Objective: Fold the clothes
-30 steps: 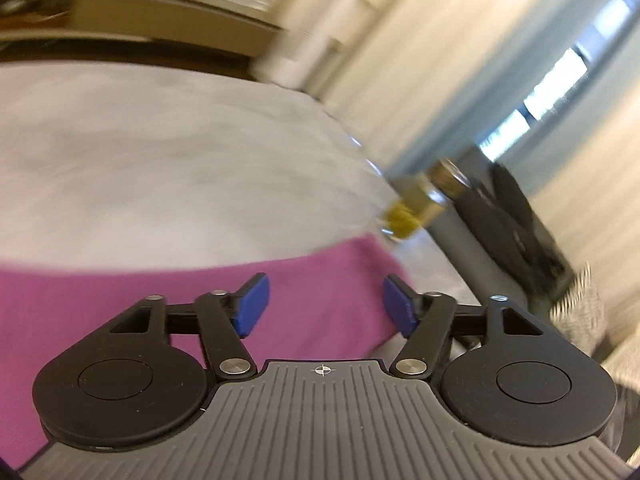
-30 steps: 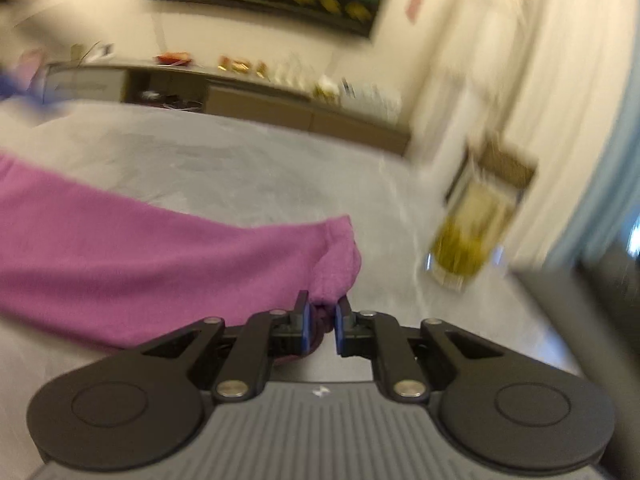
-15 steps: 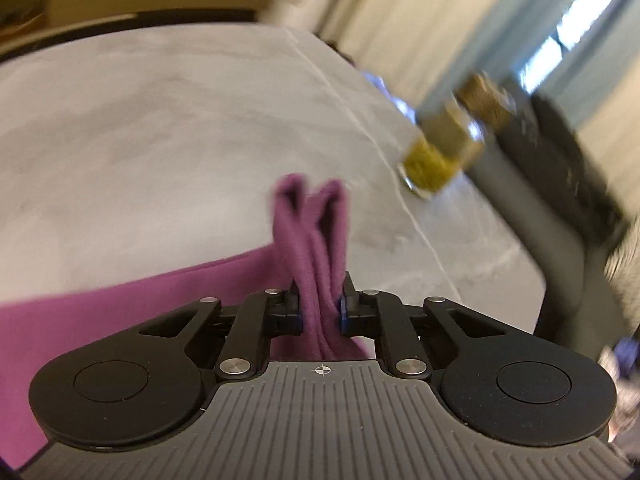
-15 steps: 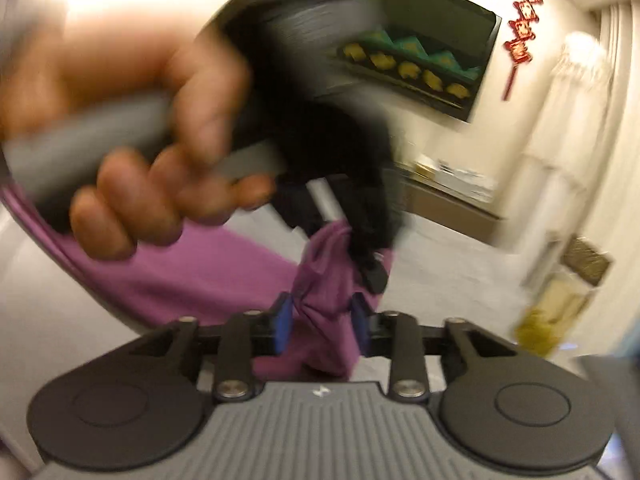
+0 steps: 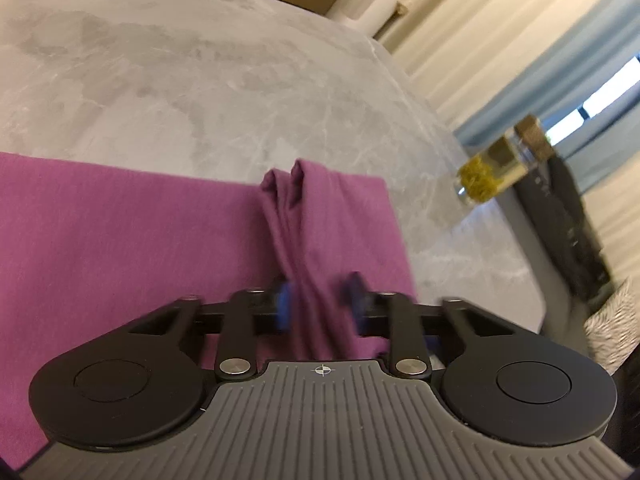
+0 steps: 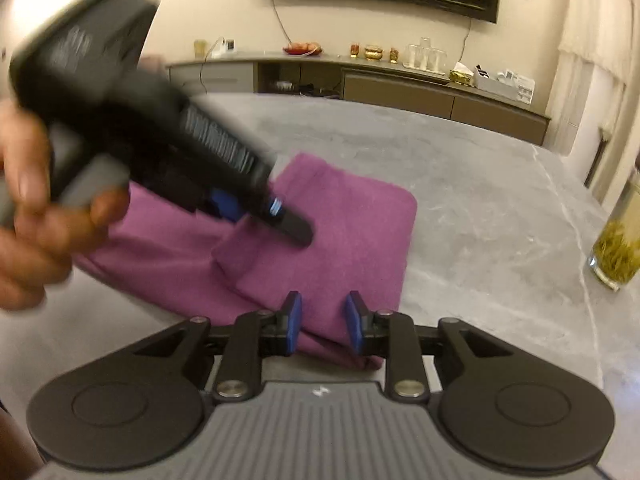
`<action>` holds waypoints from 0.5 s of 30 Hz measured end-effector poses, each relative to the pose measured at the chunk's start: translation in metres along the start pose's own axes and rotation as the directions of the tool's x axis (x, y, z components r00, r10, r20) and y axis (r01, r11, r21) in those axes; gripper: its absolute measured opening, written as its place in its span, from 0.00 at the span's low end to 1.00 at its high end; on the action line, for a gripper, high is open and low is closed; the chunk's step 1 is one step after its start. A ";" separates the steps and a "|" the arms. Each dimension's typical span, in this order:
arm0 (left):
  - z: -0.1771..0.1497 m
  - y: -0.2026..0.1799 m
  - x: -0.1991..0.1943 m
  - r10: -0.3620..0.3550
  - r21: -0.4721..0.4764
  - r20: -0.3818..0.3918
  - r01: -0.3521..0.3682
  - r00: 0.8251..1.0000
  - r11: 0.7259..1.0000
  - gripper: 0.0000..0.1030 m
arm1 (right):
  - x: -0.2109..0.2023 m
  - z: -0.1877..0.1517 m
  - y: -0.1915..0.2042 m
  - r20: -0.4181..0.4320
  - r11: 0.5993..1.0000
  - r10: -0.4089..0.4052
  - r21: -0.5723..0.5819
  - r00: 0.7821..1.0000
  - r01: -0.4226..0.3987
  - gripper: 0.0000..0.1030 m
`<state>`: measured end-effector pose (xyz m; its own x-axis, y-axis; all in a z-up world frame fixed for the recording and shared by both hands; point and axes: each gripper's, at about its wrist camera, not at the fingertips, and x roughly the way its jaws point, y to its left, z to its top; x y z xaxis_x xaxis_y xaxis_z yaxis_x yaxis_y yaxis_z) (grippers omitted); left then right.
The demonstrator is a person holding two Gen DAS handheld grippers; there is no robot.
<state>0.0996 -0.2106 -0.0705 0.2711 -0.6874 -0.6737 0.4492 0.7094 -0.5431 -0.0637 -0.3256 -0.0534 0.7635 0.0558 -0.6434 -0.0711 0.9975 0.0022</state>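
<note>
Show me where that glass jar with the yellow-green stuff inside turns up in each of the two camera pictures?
Left wrist view: the glass jar stands at the right, near the table's far edge, in front of the blue curtain.
Right wrist view: the glass jar is at the far right edge, partly cut off.
Shared landmark: the purple cloth on the grey table, left of the jar in both.

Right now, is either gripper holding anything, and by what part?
Neither grips firmly: a ridge of the purple cloth lies between the parted left gripper; the right gripper is open.
</note>
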 end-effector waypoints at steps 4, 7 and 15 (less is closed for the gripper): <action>-0.006 0.007 -0.008 -0.018 -0.044 0.021 0.019 1.000 0.999 0.00 | -0.007 0.007 -0.014 0.068 0.996 -0.005 0.091 0.998 -0.001 0.25; -0.006 0.005 -0.005 0.057 -0.005 0.010 -0.057 0.998 0.998 0.04 | 0.010 0.005 -0.013 -0.011 0.997 -0.007 0.082 1.000 0.008 0.25; -0.017 -0.004 -0.007 0.096 0.065 0.021 -0.097 0.995 0.993 0.08 | 0.005 0.013 -0.008 0.086 0.996 -0.062 0.071 0.994 0.056 0.25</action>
<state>0.0814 -0.2057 -0.0722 0.3305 -0.6195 -0.7120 0.4753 0.7610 -0.4416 -0.0515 -0.3329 -0.0467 0.8191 -0.0023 -0.5737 0.0174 0.9996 0.0210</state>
